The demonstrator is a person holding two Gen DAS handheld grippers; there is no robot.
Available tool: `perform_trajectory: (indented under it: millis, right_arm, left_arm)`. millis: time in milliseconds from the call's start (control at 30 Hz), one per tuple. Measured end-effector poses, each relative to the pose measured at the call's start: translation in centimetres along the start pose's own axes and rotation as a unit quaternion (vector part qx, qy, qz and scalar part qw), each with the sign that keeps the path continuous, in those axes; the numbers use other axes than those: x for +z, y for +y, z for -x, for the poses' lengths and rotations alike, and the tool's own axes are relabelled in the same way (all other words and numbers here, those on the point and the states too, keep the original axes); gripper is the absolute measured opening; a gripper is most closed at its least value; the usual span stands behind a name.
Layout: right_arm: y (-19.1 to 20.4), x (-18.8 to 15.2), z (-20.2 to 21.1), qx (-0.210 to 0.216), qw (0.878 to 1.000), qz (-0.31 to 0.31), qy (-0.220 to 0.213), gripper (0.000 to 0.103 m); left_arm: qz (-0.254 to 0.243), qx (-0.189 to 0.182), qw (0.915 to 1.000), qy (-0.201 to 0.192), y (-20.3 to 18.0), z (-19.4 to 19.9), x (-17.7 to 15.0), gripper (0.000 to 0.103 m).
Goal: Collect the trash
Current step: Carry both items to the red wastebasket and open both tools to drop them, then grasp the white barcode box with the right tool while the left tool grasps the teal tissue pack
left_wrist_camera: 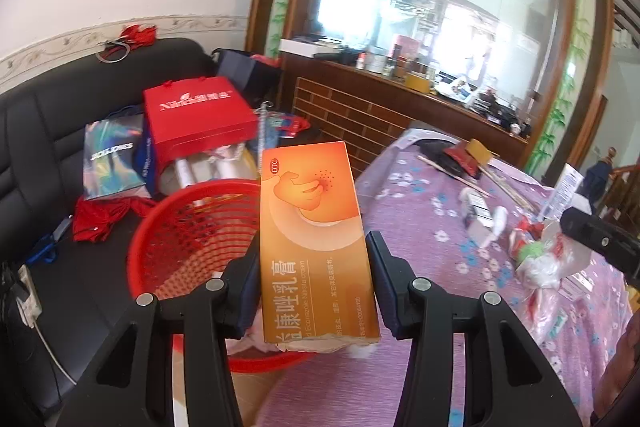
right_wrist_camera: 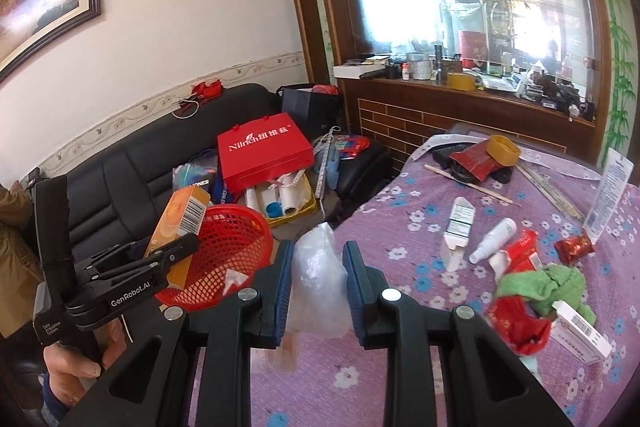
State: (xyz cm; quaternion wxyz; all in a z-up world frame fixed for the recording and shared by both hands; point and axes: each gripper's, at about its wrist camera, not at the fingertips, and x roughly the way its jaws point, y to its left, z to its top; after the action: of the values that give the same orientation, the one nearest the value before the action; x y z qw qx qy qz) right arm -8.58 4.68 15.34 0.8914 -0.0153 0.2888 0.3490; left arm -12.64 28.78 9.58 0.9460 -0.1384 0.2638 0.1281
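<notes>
The right gripper [right_wrist_camera: 316, 283] holds a crumpled clear plastic bag [right_wrist_camera: 316, 279] between its blue pads, over the near left edge of a desk under a purple flowered cloth [right_wrist_camera: 380, 367]. Just beyond that edge sits a red mesh basket [right_wrist_camera: 224, 259]. At the left, a hand [right_wrist_camera: 80, 359] carries the left gripper [right_wrist_camera: 160, 251], closed on an orange medicine box [right_wrist_camera: 180, 227] tilted beside the basket. On the cloth lie a white spray bottle [right_wrist_camera: 492, 241], a white carton [right_wrist_camera: 458, 223], a green rag [right_wrist_camera: 548, 287] and red wrappers [right_wrist_camera: 516, 327] toward the right edge.
</notes>
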Motion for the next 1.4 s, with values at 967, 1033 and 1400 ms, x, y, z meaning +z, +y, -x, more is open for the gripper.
perform_trajectory:
  millis: [967, 1033, 1400]
  right_arm:
    - [7.6, 4.4, -13.0, 0.007, 0.999, 0.040, 0.037, 0.083]
    - [7.2, 4.2, -12.4, -0.043, 0.997, 0.058, 0.030, 0.086]
    - [1.9, 1.7, -8.4, -0.152, 0.985, 0.078, 0.033, 0.087]
  left_arm:
    - [0.034, 0.056, 0.9978, 0.002, 7.3, -1.7, -0.1, 0.070]
    - [0.024, 0.059, 0.9979, -0.008, 6.0, -1.1, -0.3, 0.073]
    - [-0.029, 0.036, 0.9989, -0.004, -0.3, 0.0, -0.7, 0.074]
